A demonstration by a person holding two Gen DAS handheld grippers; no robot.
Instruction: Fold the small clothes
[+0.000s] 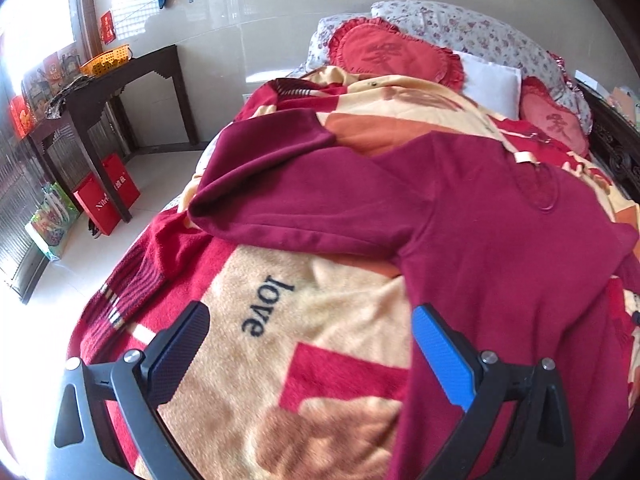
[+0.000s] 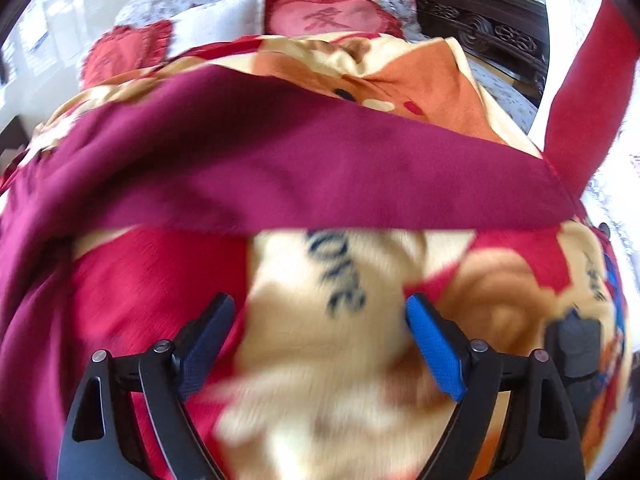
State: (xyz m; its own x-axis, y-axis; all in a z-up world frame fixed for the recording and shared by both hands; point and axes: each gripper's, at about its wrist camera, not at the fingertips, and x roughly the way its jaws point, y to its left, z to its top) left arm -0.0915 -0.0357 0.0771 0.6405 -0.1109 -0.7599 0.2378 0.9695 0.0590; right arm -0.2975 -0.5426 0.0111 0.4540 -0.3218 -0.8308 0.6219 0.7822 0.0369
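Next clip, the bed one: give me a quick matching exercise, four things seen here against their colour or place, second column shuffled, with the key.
Things:
1. long-sleeved top
2. heart-shaped cushion
3. plastic basket
4. gift bag

Descriptions:
A. orange-yellow, on the dark wooden side table
B. red, standing on the floor against the table leg
C. maroon, spread flat across the printed blanket
D. red with a frilled edge, at the head of the bed

Pairs: 1-C, 2-D, 3-A, 4-B

Neither the left gripper nor the right gripper holds any of them; both are open.
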